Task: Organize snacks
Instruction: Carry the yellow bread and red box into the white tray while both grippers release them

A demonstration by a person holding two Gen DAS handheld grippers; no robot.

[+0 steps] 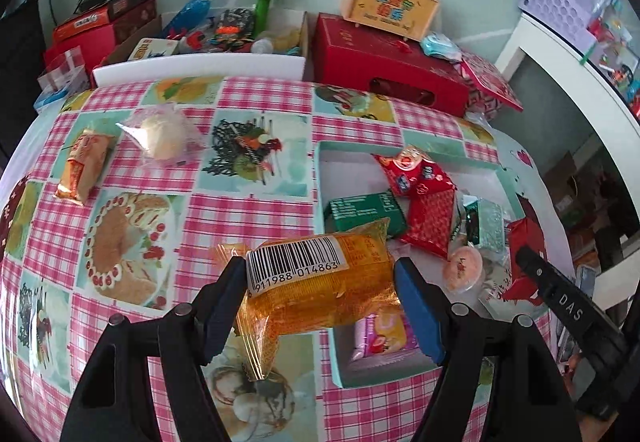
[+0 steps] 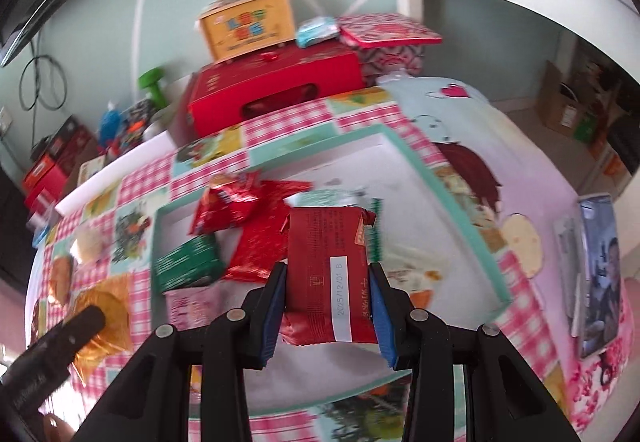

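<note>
Left wrist view: left tool (image 1: 320,282) pinching an orange packet (image 1: 320,282) with its barcode up, held over the near left rim of the teal tray (image 1: 320,177). On the checked tabletop (image 1: 248,201) toward the far left corner, a second orange packet (image 1: 82,169) and a clear-wrapped bun (image 1: 164,135).

Right wrist view: right tool (image 2: 328,302) clamped on a red packet (image 2: 328,274), above the tray's white floor; green box (image 2: 188,266) and red packets (image 2: 256,238) in its left half.

A glossy, crinkled orange film packet (image 1: 320,282) is seen; at one o'clock, a smooth teal-rimmed cardboard tray (image 1: 320,177); beneath, shiny checked oilcloth (image 1: 248,209).
</note>
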